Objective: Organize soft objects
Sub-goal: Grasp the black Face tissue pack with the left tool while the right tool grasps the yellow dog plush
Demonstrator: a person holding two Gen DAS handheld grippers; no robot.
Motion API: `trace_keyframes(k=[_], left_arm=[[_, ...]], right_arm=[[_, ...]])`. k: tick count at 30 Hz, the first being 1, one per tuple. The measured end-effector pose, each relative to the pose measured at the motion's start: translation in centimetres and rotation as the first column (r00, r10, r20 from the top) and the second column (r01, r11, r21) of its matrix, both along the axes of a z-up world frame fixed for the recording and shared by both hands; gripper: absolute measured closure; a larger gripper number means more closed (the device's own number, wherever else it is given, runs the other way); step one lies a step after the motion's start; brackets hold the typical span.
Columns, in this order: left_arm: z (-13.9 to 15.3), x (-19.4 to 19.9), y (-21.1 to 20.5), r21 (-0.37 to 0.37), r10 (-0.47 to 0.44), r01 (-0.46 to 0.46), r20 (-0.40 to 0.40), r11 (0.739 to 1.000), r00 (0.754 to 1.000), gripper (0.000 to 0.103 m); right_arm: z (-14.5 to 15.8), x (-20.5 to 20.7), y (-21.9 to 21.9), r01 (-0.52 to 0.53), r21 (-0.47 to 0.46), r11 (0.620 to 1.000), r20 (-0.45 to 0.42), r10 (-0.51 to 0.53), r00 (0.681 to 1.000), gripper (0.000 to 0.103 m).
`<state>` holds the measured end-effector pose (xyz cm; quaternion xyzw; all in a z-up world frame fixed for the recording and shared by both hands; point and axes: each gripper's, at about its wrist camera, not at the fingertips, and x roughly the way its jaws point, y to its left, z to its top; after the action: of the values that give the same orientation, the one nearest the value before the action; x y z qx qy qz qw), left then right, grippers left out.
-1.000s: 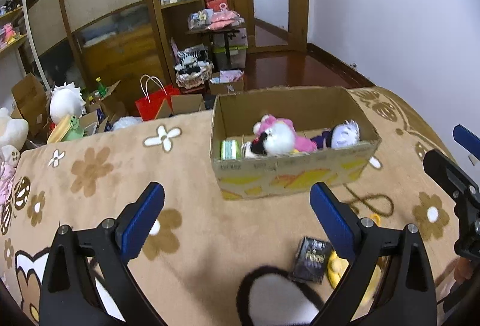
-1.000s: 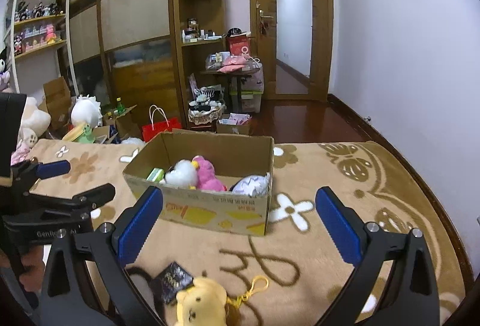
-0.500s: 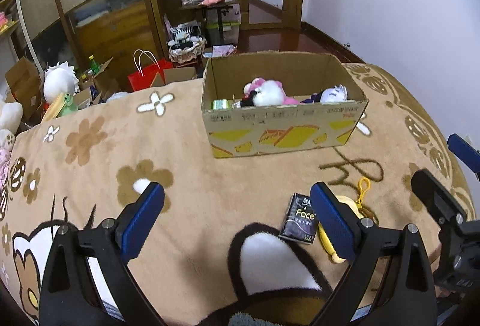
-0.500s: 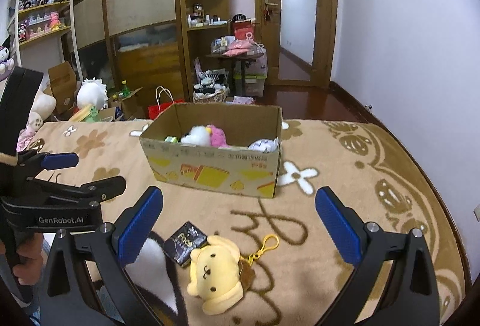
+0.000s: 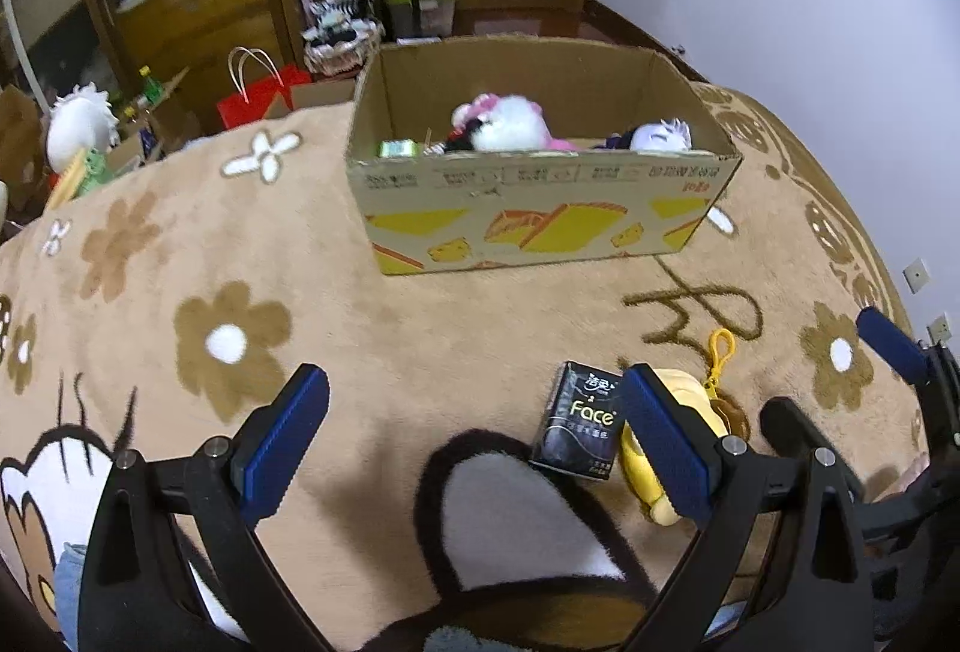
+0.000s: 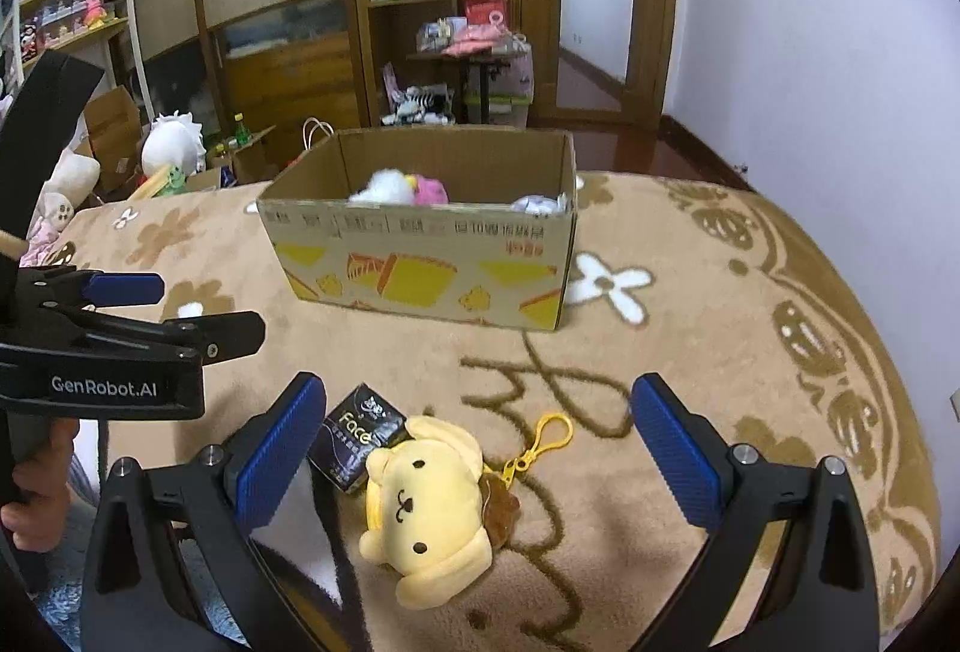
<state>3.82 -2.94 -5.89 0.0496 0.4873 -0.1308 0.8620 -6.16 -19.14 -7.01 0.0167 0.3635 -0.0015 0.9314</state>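
Here, both the left gripper (image 5: 474,436) and the right gripper (image 6: 477,448) stood wide open and empty above the carpet (image 6: 690,352). The yellow plush (image 6: 429,502) lay touching a black tissue pack (image 6: 355,436), well apart from the cardboard box (image 6: 420,268).

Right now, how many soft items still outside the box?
2. The yellow plush dog lies on the rug between the right gripper fingers; the black tissue pack touches its left side. Others sit inside the cardboard box; some may be hidden.
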Motion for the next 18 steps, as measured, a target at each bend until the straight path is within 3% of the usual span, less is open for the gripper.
trace_keyframes(k=[18], left_arm=[[-4.3,3.2,-3.0,-0.008,-0.058,0.057,-0.158,0.998,0.986,0.006]], right_arm=[[-4.7,3.3,0.5,-0.031,0.024,0.999,-0.177,0.035,0.984,0.0]])
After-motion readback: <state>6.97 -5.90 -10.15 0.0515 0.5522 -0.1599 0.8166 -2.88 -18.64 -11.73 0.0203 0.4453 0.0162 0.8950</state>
